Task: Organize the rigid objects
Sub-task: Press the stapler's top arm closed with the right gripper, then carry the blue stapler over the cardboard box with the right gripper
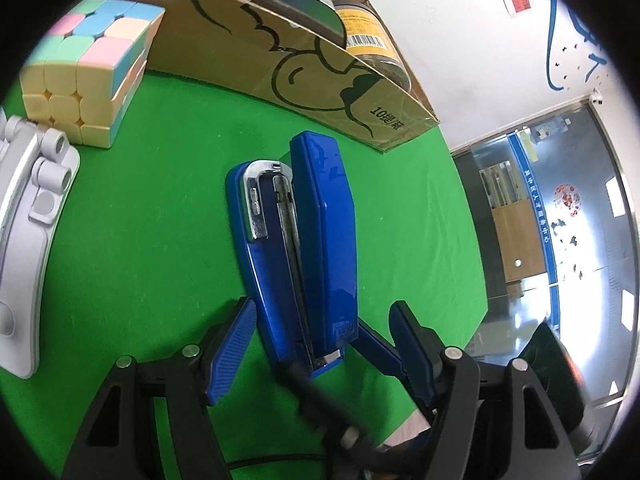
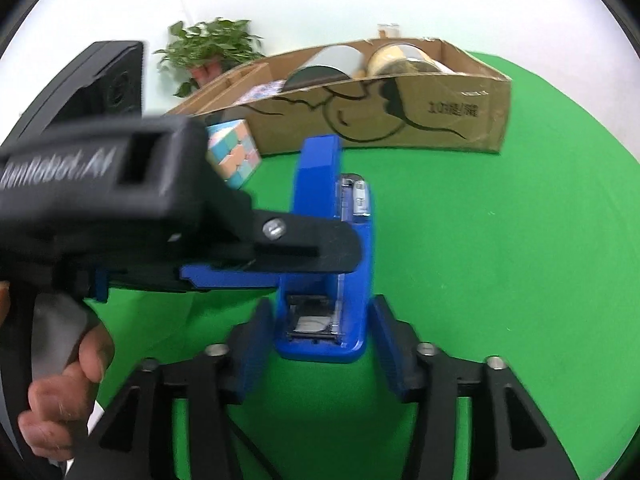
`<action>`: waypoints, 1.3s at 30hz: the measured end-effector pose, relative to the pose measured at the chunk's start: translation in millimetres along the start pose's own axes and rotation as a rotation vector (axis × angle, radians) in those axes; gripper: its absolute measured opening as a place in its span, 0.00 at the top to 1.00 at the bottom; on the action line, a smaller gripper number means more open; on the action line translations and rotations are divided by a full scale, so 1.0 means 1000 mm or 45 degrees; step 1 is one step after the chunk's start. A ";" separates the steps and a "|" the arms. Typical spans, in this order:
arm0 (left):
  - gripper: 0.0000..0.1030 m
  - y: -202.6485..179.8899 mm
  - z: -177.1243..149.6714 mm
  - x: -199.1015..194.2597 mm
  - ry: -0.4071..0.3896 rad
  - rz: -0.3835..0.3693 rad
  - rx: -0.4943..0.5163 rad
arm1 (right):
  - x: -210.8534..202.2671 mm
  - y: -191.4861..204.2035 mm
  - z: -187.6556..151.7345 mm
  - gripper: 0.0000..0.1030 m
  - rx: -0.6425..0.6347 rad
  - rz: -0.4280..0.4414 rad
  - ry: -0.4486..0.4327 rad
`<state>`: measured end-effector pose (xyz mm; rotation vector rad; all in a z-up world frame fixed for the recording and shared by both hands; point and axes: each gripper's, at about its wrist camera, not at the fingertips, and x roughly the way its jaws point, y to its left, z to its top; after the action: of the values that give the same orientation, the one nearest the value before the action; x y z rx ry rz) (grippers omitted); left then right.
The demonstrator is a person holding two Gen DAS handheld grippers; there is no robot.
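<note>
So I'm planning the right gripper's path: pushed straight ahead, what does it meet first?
Probably the blue stapler, whose near end sits between the right gripper's open fingers; the cardboard box lies beyond.

"10" printed on cardboard box.

A green counter carries everything here. A blue stapler lies on its side near the middle of the cloth, its metal magazine facing up. Behind it a cardboard box with black line drawings sits on the green, and a pastel puzzle cube rests just beside the box's left end. At the left edge lies a grey plastic piece with 2 short tubes, near the cube.
</note>
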<state>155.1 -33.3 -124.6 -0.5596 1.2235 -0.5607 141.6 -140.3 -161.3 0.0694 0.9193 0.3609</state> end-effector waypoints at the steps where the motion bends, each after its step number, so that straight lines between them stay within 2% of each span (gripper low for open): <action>1: 0.34 0.001 0.000 0.000 0.003 -0.004 -0.004 | 0.001 0.003 -0.001 0.38 -0.019 -0.004 -0.004; 3: 0.34 0.005 0.000 -0.002 0.006 -0.015 -0.013 | 0.004 0.011 -0.002 0.37 -0.058 -0.038 -0.014; 5: 0.34 0.008 0.000 -0.002 0.011 -0.023 -0.022 | 0.005 0.017 -0.003 0.41 -0.093 -0.090 -0.026; 6: 0.34 0.009 0.001 -0.003 0.013 -0.027 -0.025 | 0.006 0.020 -0.004 0.52 -0.116 -0.136 -0.032; 7: 0.34 0.010 0.001 -0.003 0.013 -0.029 -0.026 | 0.007 0.022 -0.004 0.51 -0.139 -0.175 -0.038; 10: 0.34 0.010 0.000 -0.003 0.013 -0.019 -0.013 | 0.009 0.025 -0.003 0.52 -0.140 -0.190 -0.032; 13: 0.34 0.010 -0.001 -0.005 0.008 -0.016 0.002 | 0.006 0.021 -0.001 0.52 -0.062 -0.154 -0.030; 18: 0.34 0.003 -0.004 -0.005 -0.006 0.011 0.037 | 0.004 0.003 0.012 0.52 0.196 0.059 0.042; 21: 0.43 -0.003 -0.005 -0.004 -0.011 0.071 0.096 | 0.006 0.005 0.014 0.52 0.255 0.141 0.081; 22: 0.50 -0.003 -0.005 -0.005 -0.016 0.097 0.105 | 0.006 0.007 0.014 0.52 0.260 0.146 0.082; 23: 0.51 -0.002 -0.005 -0.006 -0.017 0.091 0.109 | 0.006 0.007 0.014 0.52 0.265 0.149 0.084; 29: 0.51 0.004 -0.006 -0.019 -0.069 0.066 0.104 | 0.010 0.005 0.021 0.52 0.214 0.139 0.071; 34: 0.51 -0.005 0.002 -0.048 -0.155 0.045 0.138 | -0.007 0.016 0.037 0.52 0.132 0.125 -0.011; 39: 0.51 -0.017 0.025 -0.085 -0.247 0.036 0.179 | -0.024 0.034 0.072 0.52 0.069 0.133 -0.116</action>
<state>157.1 13.3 -47.6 -0.4659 0.9992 -0.5507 175.8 -109.3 -91.9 0.1829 0.8373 0.4262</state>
